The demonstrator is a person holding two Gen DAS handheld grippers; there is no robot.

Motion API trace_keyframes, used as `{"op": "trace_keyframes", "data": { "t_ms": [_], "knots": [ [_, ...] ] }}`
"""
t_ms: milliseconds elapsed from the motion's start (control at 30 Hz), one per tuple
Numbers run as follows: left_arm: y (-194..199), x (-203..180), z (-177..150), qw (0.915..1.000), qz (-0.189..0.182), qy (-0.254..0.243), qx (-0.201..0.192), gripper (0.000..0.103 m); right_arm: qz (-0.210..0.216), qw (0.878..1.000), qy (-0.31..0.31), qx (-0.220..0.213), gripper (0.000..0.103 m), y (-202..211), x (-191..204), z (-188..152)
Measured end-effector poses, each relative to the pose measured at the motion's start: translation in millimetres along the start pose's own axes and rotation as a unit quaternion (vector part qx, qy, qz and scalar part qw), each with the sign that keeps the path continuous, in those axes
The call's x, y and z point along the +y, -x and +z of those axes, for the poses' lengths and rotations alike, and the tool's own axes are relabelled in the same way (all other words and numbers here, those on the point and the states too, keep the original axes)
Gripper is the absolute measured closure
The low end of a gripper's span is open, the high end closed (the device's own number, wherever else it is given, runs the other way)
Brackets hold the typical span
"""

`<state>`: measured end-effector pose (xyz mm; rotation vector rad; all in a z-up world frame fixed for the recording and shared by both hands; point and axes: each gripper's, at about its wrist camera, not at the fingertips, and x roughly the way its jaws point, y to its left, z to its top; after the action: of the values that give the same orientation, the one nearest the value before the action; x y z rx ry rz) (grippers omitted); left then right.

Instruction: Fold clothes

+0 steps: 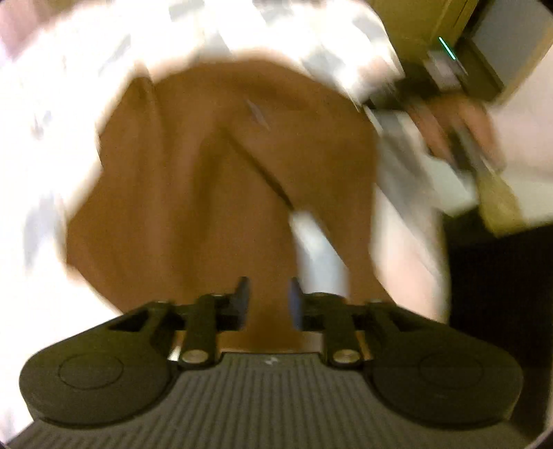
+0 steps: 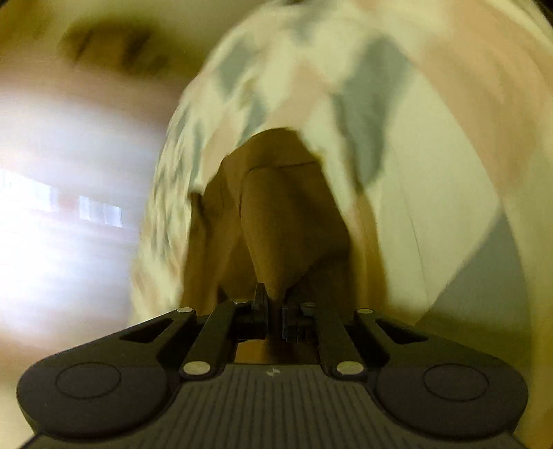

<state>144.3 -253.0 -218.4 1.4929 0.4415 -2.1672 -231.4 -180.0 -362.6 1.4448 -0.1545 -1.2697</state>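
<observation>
A brown garment (image 1: 193, 179) hangs in front of my left gripper (image 1: 268, 297), lifted off the patterned white, grey and pink cloth surface (image 1: 62, 103). The left fingers stand a little apart with brown fabric between them; both views are blurred by motion. In the right wrist view my right gripper (image 2: 274, 304) is shut on a fold of the same brown garment (image 2: 287, 221), which hangs stretched ahead of it. The other gripper and the hand holding it (image 1: 459, 124) show at the right of the left wrist view.
The patterned cloth (image 2: 345, 86) covers the surface behind the garment. A wooden cabinet (image 1: 425, 24) and a dark device with a green light (image 1: 447, 48) stand at the upper right. A bright blurred area (image 2: 62, 207) fills the left of the right wrist view.
</observation>
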Motion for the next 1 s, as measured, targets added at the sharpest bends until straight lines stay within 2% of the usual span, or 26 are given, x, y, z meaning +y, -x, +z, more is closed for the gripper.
{"op": "trace_keyframes", "data": {
  "t_ms": [67, 133, 167, 233, 300, 400, 433, 500, 533, 567, 600, 633, 867, 933, 1000],
  "knots": [
    [-22.1, 35.5, 59.7, 0.9969, 0.027, -0.066, -0.033, 0.068, -0.003, 0.999, 0.021, 0.032, 0.081, -10.6, -0.9, -8.2],
    [-61.2, 57.5, 124.7, 0.9863, 0.046, -0.151, -0.048, 0.062, -0.007, 0.998, 0.022, 0.064, 0.069, -23.8, -4.2, -16.8],
    [-83.7, 65.8, 157.3, 0.9784, 0.054, -0.193, -0.05, 0.06, -0.012, 0.998, 0.021, 0.066, 0.062, -24.0, -6.0, -19.5],
    [-125.5, 73.0, 206.7, 0.9568, 0.071, -0.277, -0.05, 0.053, -0.02, 0.997, 0.017, 0.069, 0.052, -24.5, -9.6, -24.9],
    [-162.7, 77.2, 244.7, 0.935, 0.085, -0.342, -0.042, 0.051, -0.019, 0.998, 0.001, 0.055, 0.048, -15.1, -18.8, -23.2],
    [-208.8, 91.4, 285.1, 0.9259, 0.074, -0.369, -0.029, 0.049, -0.003, 0.998, -0.042, 0.036, 0.048, -1.6, -39.1, -19.5],
    [-223.4, 95.6, 293.7, 0.9243, 0.064, -0.375, -0.026, 0.044, 0.004, 0.998, -0.057, 0.032, 0.048, 0.8, -44.8, -17.9],
    [-257.8, 100.7, 303.0, 0.924, 0.04, -0.38, -0.01, 0.032, 0.009, 0.996, -0.08, 0.027, 0.049, -0.7, -52.6, -16.8],
    [-280.4, 100.3, 301.9, 0.9239, 0.031, -0.381, 0.011, 0.035, 0.01, 0.996, -0.09, 0.025, 0.049, -1.7, -55.5, -16.6],
    [-278.3, 104.9, 296.9, 0.9256, 0.034, -0.377, 0.013, 0.044, 0.009, 0.995, -0.096, 0.022, 0.049, -1.8, -57.0, -18.5],
    [-274.0, 110.0, 291.6, 0.9275, 0.039, -0.372, 0.014, 0.073, 0.008, 0.995, -0.097, 0.02, 0.049, -1.4, -56.7, -20.0],
    [-269.8, 115.0, 286.3, 0.9293, 0.043, -0.367, 0.014, 0.094, 0.006, 0.995, -0.097, 0.018, 0.049, -1.0, -56.4, -21.5],
    [-240.0, 150.4, 249.3, 0.9407, 0.072, -0.331, 0.016, 0.095, 0.001, 0.997, -0.081, -0.019, 0.048, 9.2, -47.5, -10.7],
    [-233.1, 170.8, 229.2, 0.9384, 0.107, -0.326, 0.044, 0.095, 0.005, 0.996, -0.084, -0.028, 0.047, 3.2, -45.5, -5.4],
    [-231.1, 192.0, 194.6, 0.9343, 0.133, -0.318, 0.091, 0.096, 0.002, 0.996, -0.086, -0.025, 0.048, -16.3, -41.5, 3.5]
  ]
}}
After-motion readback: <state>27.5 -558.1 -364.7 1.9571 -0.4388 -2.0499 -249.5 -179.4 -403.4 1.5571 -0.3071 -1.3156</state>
